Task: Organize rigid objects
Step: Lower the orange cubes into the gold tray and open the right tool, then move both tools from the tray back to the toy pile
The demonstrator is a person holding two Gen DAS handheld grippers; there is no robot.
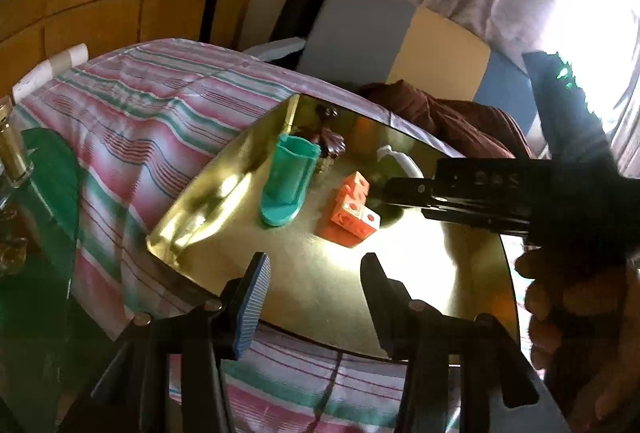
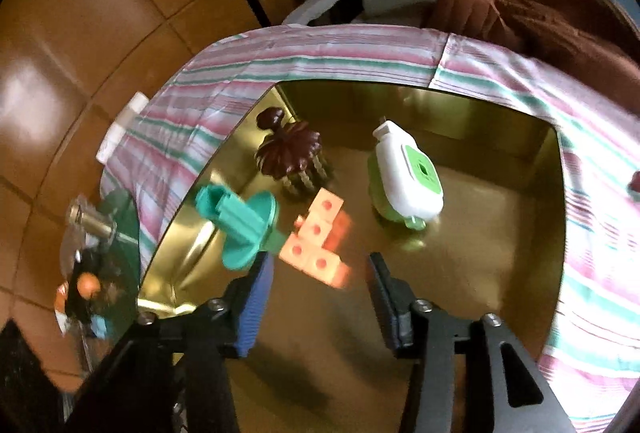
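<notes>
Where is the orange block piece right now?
The orange block piece lies on the floor of the gold tray, between the teal holder on its left and the white-and-green device on its right, just beyond the right gripper.

— Any writing you can read from here?
— None. The white and green plastic dispenser point(image 2: 404, 177) bears no legible label; the orange dotted cube block point(image 2: 316, 245) shows only dots.
</notes>
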